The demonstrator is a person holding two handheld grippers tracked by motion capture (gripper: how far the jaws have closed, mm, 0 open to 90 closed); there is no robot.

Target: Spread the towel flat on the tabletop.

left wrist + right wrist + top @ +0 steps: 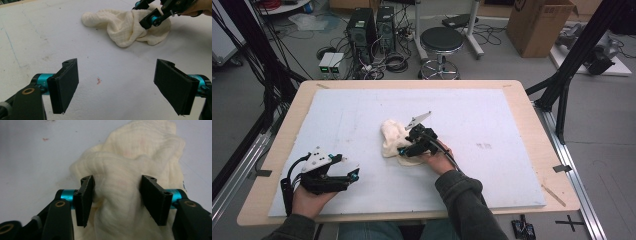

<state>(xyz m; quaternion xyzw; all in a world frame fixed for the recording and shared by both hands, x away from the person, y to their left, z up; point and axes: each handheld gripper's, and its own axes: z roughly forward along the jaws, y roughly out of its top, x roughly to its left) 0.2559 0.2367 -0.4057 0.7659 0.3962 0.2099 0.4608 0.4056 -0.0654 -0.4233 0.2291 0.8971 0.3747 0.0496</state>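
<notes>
One crumpled cream-white waffle-weave cloth (393,140) lay near the middle of the pale blue-white foam board (362,110), well clear of all four edges. The board sat on one light wooden table (282,130). Two grippers were in use. The right gripper (116,192) was down over the cloth with a bunched fold between its two black pads (85,195); jaws about half open, both pads touching the fabric, but whether they really pinched it could not be told. The left gripper (116,85) rested near the board's near-left corner, well apart from the cloth, jaws spread wide, nothing between them. One small red mark (98,80) showed on the board between its jaws.
</notes>
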